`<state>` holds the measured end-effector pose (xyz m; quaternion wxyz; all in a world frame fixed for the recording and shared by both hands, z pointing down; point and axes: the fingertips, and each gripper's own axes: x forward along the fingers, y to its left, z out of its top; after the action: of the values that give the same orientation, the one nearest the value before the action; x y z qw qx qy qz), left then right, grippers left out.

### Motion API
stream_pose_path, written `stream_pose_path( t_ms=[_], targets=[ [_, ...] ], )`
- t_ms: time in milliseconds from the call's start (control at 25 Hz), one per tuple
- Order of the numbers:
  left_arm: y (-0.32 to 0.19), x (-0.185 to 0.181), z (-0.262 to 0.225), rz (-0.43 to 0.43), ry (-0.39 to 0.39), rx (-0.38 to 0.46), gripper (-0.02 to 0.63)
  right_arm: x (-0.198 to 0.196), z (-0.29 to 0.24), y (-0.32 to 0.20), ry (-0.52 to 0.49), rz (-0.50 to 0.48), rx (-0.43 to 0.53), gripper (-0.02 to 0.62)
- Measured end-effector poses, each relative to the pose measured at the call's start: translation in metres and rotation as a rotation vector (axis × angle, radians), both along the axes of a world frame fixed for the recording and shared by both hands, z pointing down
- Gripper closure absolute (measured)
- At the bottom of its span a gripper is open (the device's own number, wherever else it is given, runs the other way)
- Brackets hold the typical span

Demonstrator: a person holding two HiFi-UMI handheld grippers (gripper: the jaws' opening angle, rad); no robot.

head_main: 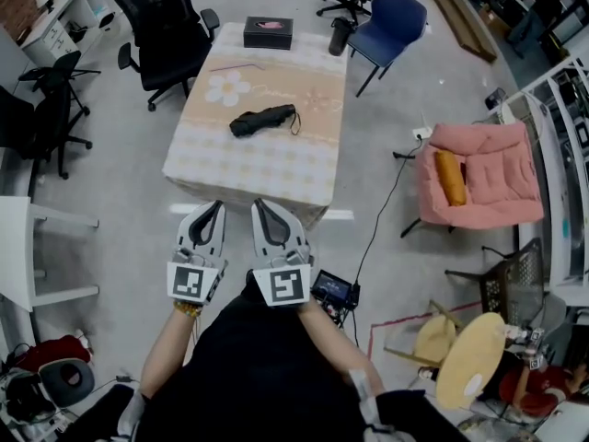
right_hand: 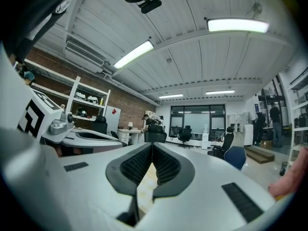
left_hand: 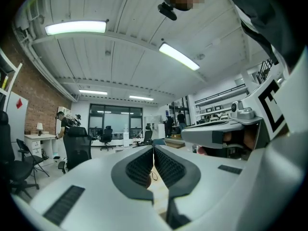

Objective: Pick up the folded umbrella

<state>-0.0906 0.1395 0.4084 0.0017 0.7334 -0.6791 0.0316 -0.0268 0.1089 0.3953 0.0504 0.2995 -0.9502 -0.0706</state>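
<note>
Matt black cloth umbrella (head_main: 263, 120) on smooth checked tablecloth (head_main: 267, 168)

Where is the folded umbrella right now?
In the head view, the folded umbrella lies near the middle of the table, just right of the flower print, nearer than the black box.

Black folded umbrella (head_main: 263, 120), beige checked tablecloth (head_main: 267, 168) with white daisy (head_main: 227, 87), blue chair (head_main: 391, 18), pink armchair (head_main: 494, 171)

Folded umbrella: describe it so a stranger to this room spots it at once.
Find the table with the pale checked cloth in mid-floor. Near its centre lies the folded umbrella, a long black bundle with a cord loop. The other dark thing there, the black box, is rectangular and sits at the far edge.
</note>
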Motion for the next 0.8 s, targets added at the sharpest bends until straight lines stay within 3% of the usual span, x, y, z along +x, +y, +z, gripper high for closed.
stream_pose_path(
  t_ms=[120, 440, 800],
  targets=[
    [-0.023, -0.002, 0.002, 0.004, 0.005, 0.021, 0.588, -0.007, 0.003, -0.024, -0.022, -0.015, 0.000, 0.578],
    [-0.099, 0.004, -0.002, 0.007, -0.040, -0.029, 0.588, -0.008, -0.009, -0.098, -0.041, -0.070, -0.010, 0.578],
    [-0.158, 0.026, 0.004, 0.066, -0.059, -0.040, 0.588, 0.027, 0.004, -0.156, -0.055, -0.007, -0.051, 0.578]
  ],
)
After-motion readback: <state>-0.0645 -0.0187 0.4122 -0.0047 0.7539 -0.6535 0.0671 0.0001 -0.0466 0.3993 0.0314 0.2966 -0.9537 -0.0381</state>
